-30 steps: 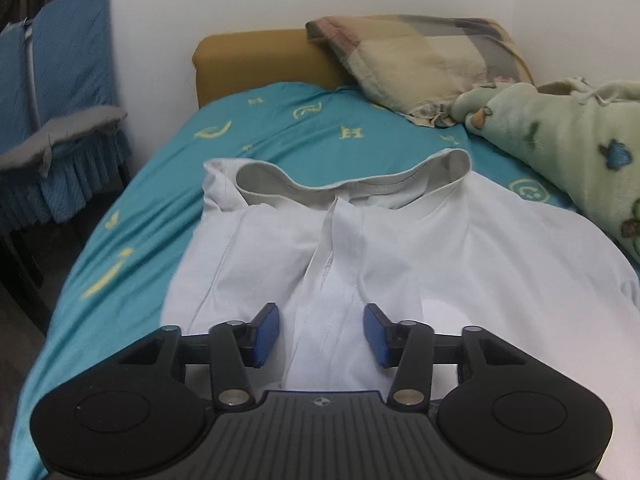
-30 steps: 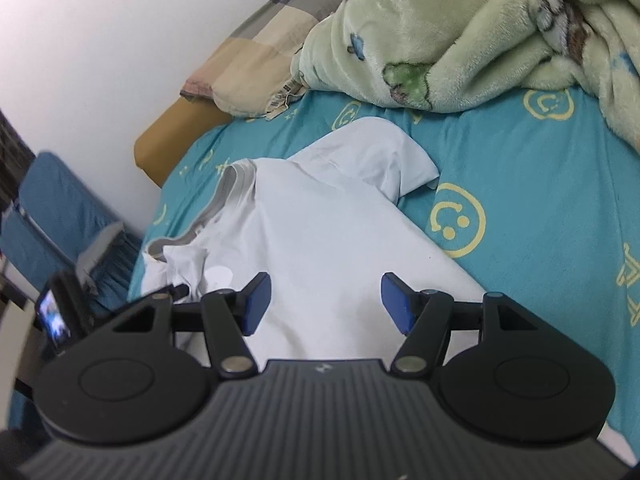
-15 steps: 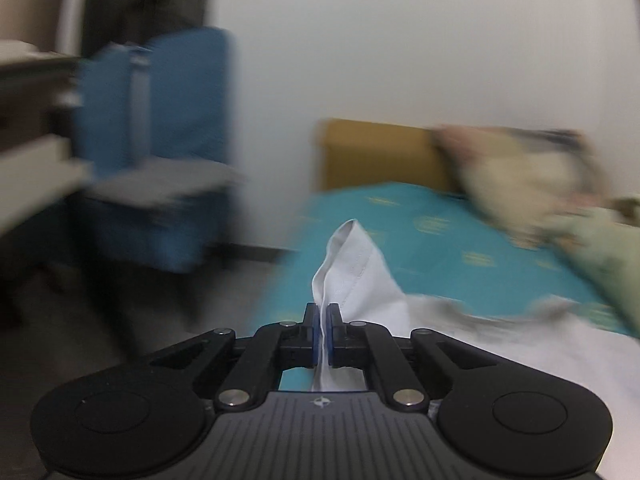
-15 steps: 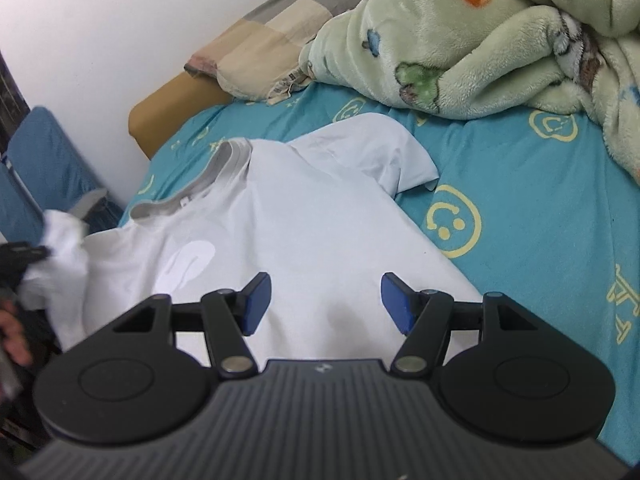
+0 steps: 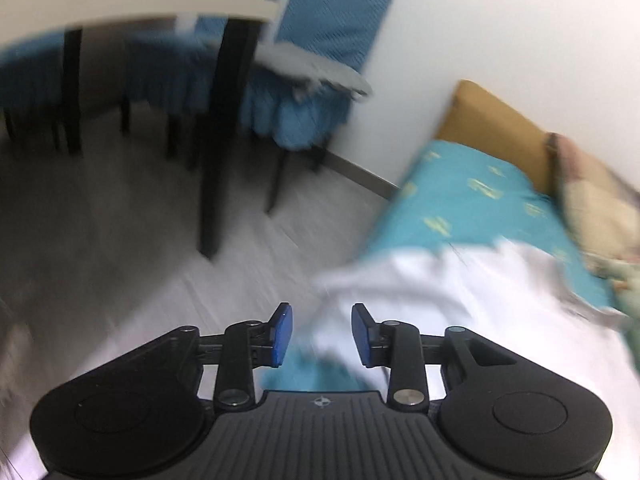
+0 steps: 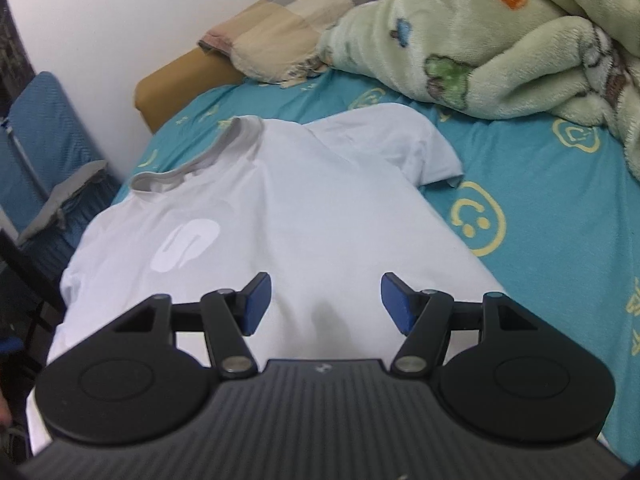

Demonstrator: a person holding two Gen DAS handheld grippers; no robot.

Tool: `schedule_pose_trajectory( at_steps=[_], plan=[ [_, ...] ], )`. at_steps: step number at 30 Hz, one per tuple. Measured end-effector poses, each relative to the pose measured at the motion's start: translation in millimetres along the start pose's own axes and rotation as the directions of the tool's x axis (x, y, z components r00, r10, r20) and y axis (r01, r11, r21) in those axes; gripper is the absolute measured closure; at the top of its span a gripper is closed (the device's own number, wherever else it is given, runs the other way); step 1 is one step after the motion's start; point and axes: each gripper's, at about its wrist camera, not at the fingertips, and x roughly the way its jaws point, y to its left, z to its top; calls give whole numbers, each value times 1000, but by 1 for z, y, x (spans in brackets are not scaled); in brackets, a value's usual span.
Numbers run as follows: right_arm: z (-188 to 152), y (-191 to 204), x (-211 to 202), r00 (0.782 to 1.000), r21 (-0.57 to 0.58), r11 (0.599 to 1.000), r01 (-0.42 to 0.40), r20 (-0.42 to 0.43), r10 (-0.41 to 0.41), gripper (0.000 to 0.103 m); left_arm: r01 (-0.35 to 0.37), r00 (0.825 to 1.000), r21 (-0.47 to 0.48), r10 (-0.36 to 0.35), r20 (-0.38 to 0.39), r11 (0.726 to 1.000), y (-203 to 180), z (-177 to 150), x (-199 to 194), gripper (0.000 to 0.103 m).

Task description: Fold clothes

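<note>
A white T-shirt point(image 6: 304, 216) with a grey collar and a pale chest logo lies spread flat, front up, on the teal bedsheet point(image 6: 560, 184). My right gripper point(image 6: 325, 300) is open and empty, hovering over the shirt's lower middle. In the blurred left wrist view the shirt point(image 5: 460, 292) reaches the bed's left edge. My left gripper point(image 5: 322, 335) is open and empty just above that edge, near the shirt's left sleeve, and looks out over the floor.
A green fleece blanket point(image 6: 500, 36) and a checked pillow point(image 6: 288, 24) lie at the head of the bed. A blue-covered chair point(image 5: 320, 80) and a table with dark legs point(image 5: 216, 140) stand on the grey floor point(image 5: 120, 240) left of the bed.
My left gripper pinched the shirt's folded-in left side, pulled it out to the left, then opened and let go. The shirt now lies spread with its logo showing. The right gripper stayed open.
</note>
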Motion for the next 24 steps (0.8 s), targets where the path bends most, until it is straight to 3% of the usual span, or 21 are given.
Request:
schedule_pose_trajectory(
  at_steps=[4, 7, 16, 20, 24],
  plan=[
    [-7, 14, -5, 999, -73, 997, -38, -12, 37, 39, 62, 996, 69, -57, -69, 996, 0, -41, -69, 50],
    [-13, 22, -14, 996, -117, 989, -85, -33, 82, 39, 102, 989, 167, -82, -121, 981, 4, -64, -122, 49],
    [-20, 18, -73, 984, -102, 980, -172, -60, 167, 39, 183, 967, 131, -154, -204, 974, 86, -119, -228, 47],
    [-18, 13, -113, 985, -79, 982, -170, -46, 167, 39, 253, 942, 28, -239, -236, 967, 114, -148, -225, 42],
    [-18, 14, -156, 979, -95, 974, -204, -26, 203, 35, 312, 903, 29, -287, -319, 950, 108, -185, -211, 39]
  ],
)
